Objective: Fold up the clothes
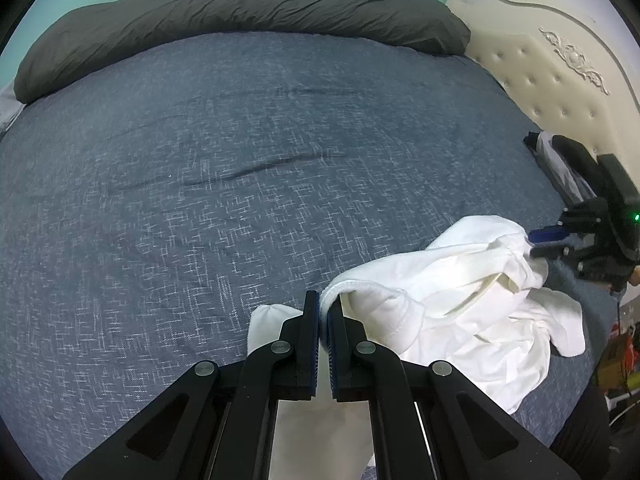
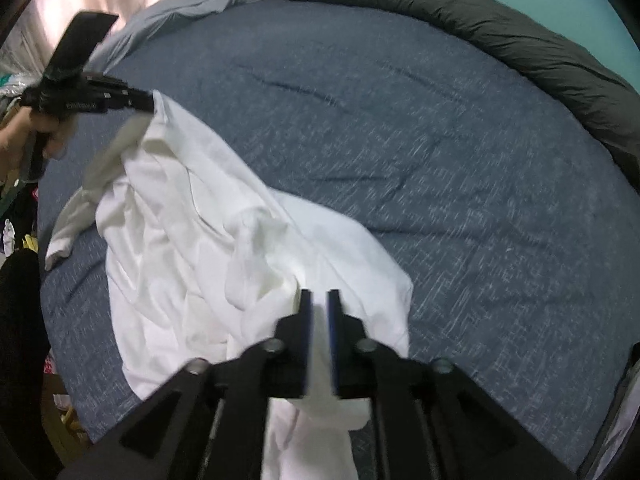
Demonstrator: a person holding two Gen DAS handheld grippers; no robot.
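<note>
The left gripper [image 1: 329, 300] is clamped on an edge of the white garment [image 1: 460, 312]: its jaws are nearly together, and a thick hemmed fold of cloth comes out from between the tips and runs off to the right. In the right wrist view the same gripper [image 2: 150, 102] holds that corner lifted, so the cloth hangs down from it in a slope toward the bed.

The right gripper [image 2: 319, 300] stands over the near part of the garment [image 2: 240, 248] with a narrow gap between its blue pads. White cloth shows in and behind that gap, but the view is blurred, and I cannot tell whether the pads press on it. Seen from the left wrist, this gripper [image 1: 534, 245] sits at the garment's far right edge, its tips right against the cloth.

The garment lies crumpled on the blue bedspread [image 1: 240, 180], near the edge of the bed closest to the person. One sleeve [image 2: 76, 216] trails off to the side, below the lifted corner.

Well beyond the garment, a dark grey pillow [image 1: 240, 16] runs along the far side of the bedspread. A cream tufted headboard [image 1: 552, 80] stands at the right end of that pillow. A hand [image 2: 12, 140] grips the left gripper's handle.
</note>
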